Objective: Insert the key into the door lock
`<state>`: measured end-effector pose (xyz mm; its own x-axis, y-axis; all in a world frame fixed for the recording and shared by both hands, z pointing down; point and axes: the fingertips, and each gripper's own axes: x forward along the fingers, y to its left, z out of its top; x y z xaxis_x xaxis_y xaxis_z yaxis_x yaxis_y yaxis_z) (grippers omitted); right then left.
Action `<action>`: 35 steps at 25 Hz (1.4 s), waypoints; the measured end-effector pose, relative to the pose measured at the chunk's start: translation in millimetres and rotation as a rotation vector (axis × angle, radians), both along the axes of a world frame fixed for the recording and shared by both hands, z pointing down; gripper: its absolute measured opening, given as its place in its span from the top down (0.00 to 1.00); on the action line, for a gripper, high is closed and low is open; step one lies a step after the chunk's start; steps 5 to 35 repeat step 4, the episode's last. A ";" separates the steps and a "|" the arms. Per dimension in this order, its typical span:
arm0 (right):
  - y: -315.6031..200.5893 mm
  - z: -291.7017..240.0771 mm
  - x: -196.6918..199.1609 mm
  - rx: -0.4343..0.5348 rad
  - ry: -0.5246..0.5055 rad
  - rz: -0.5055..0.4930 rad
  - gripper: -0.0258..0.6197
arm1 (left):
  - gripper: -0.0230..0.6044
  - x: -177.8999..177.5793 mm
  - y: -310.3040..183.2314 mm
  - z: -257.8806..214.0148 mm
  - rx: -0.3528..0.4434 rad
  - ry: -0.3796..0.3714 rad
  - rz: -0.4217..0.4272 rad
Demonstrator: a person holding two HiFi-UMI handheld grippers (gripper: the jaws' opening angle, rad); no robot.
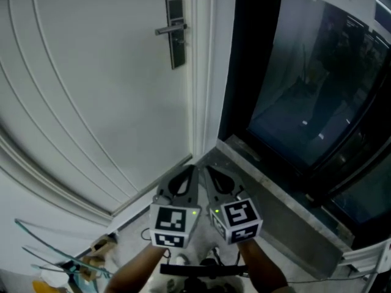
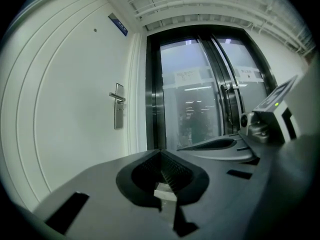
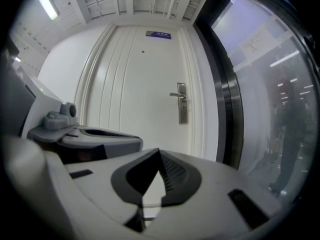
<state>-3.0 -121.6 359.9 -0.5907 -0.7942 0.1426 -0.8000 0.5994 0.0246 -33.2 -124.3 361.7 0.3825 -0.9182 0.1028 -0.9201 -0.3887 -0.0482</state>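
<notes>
A white door (image 1: 91, 84) carries a metal lever handle (image 1: 170, 29) on a dark lock plate (image 1: 176, 38); the same plate (image 2: 118, 115) (image 3: 183, 109) shows ahead in both gripper views. My left gripper (image 1: 192, 168) and right gripper (image 1: 206, 168) sit side by side low in the head view, well short of the lock. Both are shut, tips together. In the left gripper view (image 2: 161, 152) a small pale piece (image 2: 165, 191) lies between the pads behind the tips; I cannot tell what it is. The right gripper (image 3: 159, 150) shows nothing between its tips. No key stands out clearly.
Dark glass doors (image 1: 305, 84) stand right of the white door frame (image 1: 204, 72), with a grey stone sill (image 1: 287, 200) along their foot. Clutter with a glassy edge (image 1: 55, 258) lies on the floor at lower left. A small blue sign (image 3: 158, 34) hangs above the door.
</notes>
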 end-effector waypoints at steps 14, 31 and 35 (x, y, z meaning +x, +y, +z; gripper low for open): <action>11.4 3.6 -16.6 0.008 -0.004 0.015 0.95 | 0.96 -17.8 12.0 -0.2 0.004 0.000 0.013; 11.4 3.6 -16.6 0.008 -0.004 0.015 0.95 | 0.96 -17.8 12.0 -0.2 0.004 0.000 0.013; 11.4 3.6 -16.6 0.008 -0.004 0.015 0.95 | 0.96 -17.8 12.0 -0.2 0.004 0.000 0.013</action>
